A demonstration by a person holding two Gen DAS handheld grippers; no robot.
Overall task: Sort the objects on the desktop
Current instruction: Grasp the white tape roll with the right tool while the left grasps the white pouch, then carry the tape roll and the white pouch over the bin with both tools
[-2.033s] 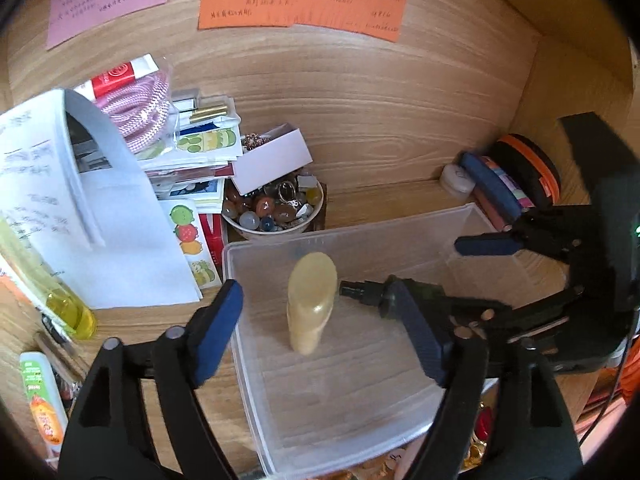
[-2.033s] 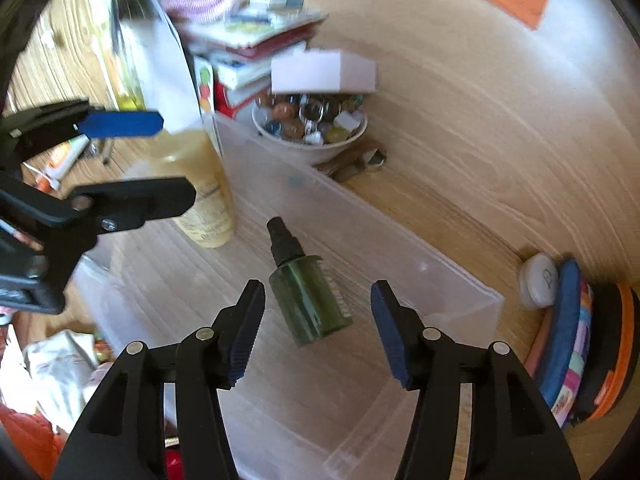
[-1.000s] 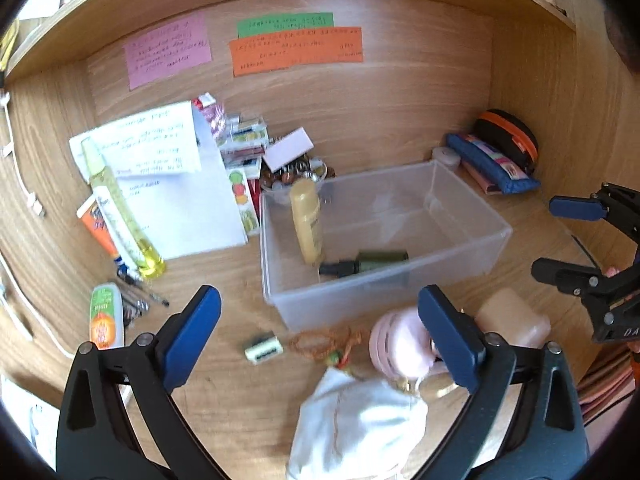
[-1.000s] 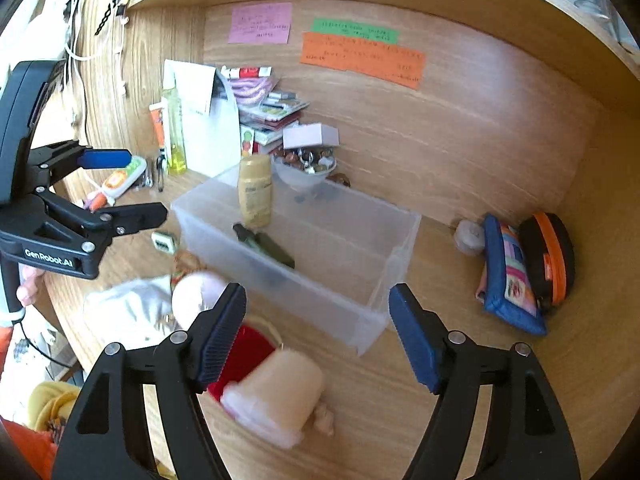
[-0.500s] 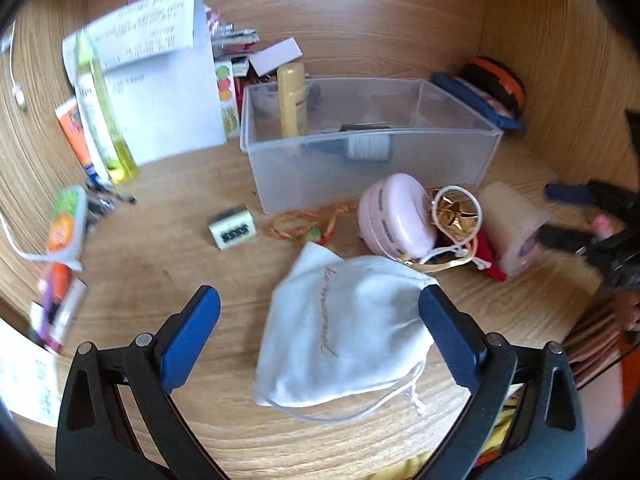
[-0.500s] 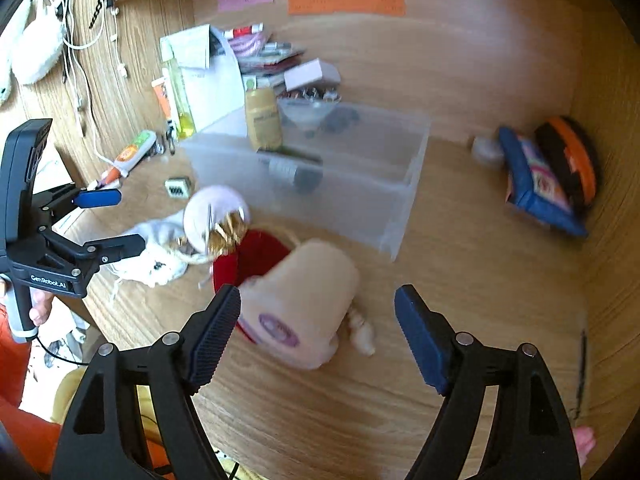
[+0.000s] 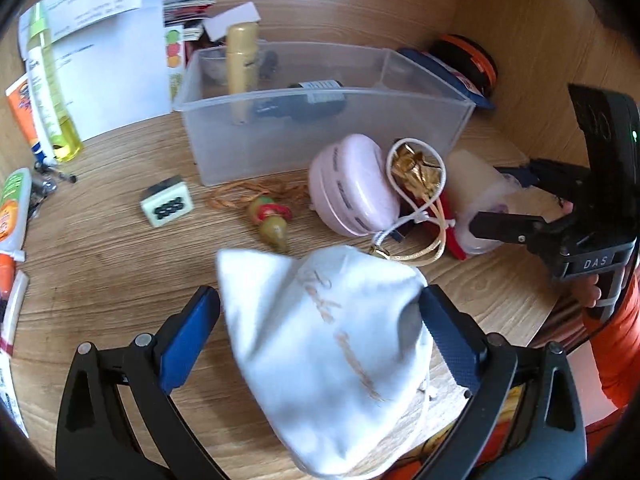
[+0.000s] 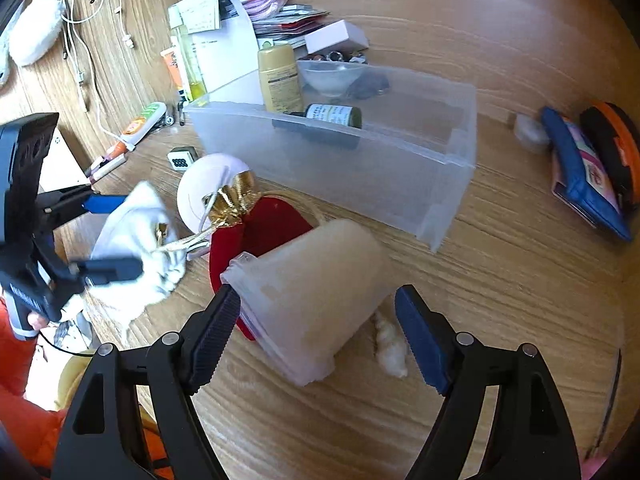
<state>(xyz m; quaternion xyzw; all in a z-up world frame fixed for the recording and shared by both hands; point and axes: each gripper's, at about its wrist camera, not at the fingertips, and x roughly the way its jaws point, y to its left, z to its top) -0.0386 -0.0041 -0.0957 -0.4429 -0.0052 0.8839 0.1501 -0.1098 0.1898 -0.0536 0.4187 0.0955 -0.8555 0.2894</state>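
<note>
White cloth makes up the drawstring pouch (image 7: 340,364), which lies on the desk (image 7: 100,264) with its long axis running from the far left toward the near right in the left wrist view and its gathered cord end pointing toward the pink round case (image 7: 352,186). The left gripper (image 7: 320,344) has its jaws spread wide, one on each side of the pouch; whether the pads press the cloth cannot be told.

A translucent cup-shaped container (image 8: 316,300) lies on its side, its rim end toward the red velvet pouch (image 8: 260,232) and its closed end toward the near right. It sits between the spread jaws of the right gripper (image 8: 316,344), the left pad just beside its rim and the right pad apart from it. A small white fluffy lump (image 8: 390,346) lies beside it.

Farther back, the clear plastic bin (image 8: 452,168) holds an upright tan bottle (image 8: 278,78) and a dark green spray bottle (image 8: 324,114) lying flat, its nozzle pointing left. A gold bow (image 7: 416,172) rests between the pink case and the cup.
</note>
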